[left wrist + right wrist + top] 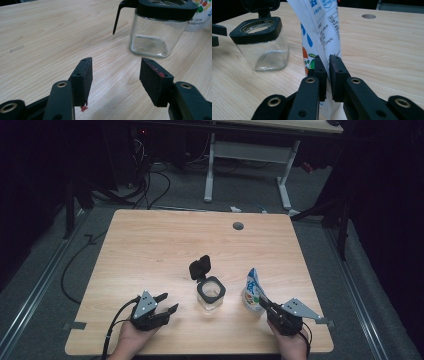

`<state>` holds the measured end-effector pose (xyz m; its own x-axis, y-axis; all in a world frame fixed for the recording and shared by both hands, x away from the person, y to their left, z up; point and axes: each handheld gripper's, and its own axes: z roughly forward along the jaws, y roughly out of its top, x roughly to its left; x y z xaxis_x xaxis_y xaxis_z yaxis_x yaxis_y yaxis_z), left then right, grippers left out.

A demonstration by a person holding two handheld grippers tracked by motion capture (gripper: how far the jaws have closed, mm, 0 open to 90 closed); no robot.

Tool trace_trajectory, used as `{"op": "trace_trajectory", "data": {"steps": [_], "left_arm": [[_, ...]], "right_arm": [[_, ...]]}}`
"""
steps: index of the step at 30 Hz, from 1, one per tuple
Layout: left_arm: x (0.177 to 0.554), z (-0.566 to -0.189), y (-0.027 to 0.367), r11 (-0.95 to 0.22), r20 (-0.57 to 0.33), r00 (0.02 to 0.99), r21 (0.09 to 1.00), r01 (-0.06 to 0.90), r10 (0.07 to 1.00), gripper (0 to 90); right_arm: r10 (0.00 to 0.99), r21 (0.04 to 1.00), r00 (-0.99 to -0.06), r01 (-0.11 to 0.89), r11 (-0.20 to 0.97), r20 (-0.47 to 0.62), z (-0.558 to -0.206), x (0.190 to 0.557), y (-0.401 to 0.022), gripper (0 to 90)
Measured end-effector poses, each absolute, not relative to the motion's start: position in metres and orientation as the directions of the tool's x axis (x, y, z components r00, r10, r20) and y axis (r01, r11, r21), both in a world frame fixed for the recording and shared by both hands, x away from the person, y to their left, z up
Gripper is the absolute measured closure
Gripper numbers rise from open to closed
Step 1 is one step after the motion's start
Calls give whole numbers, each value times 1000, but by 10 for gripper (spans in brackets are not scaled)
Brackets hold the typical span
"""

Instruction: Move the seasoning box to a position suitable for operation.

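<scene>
Pinching the white printed pouch (322, 30) at lower centre, the right gripper (328, 75) clamps it; the left gripper (115, 80) gapes wide, empty, below the glass jar (152, 37).

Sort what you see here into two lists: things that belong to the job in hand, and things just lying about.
Part of the job:
- pouch, pinched by the right gripper
- glass jar, lid flipped open
- left gripper, open, near the jar

Just lying about:
- grey cap set in the table
- white desk frame behind
- cables on the floor
</scene>
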<state>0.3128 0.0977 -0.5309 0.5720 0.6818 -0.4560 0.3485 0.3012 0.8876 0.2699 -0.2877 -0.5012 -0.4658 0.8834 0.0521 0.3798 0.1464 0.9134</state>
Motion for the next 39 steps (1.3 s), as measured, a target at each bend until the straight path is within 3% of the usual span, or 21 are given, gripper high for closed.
{"op": "trace_trajectory", "data": {"steps": [13,20,27,35,39], "left_arm": [[313,-533,97,289,-450,575,890,353,683,442],[313,-533,96,291,-453,575,888,355,681,441],[314,-534,96,286,-448,575,891,354,685,441],[314,-534,96,288,-449,573,890,353,685,441],[314,-534,96,290,-452,572,889,356,684,441]], "right_arm": [[880,909,-467,398,124,85,-500,271,-288,862],[895,915,-436,392,96,93,-501,265,-290,762],[891,925,-448,366,106,75,-492,262,-291,795],[894,916,-440,387,104,85,-500,267,-288,773],[894,920,-441,377,111,72,-504,265,-286,857]]}}
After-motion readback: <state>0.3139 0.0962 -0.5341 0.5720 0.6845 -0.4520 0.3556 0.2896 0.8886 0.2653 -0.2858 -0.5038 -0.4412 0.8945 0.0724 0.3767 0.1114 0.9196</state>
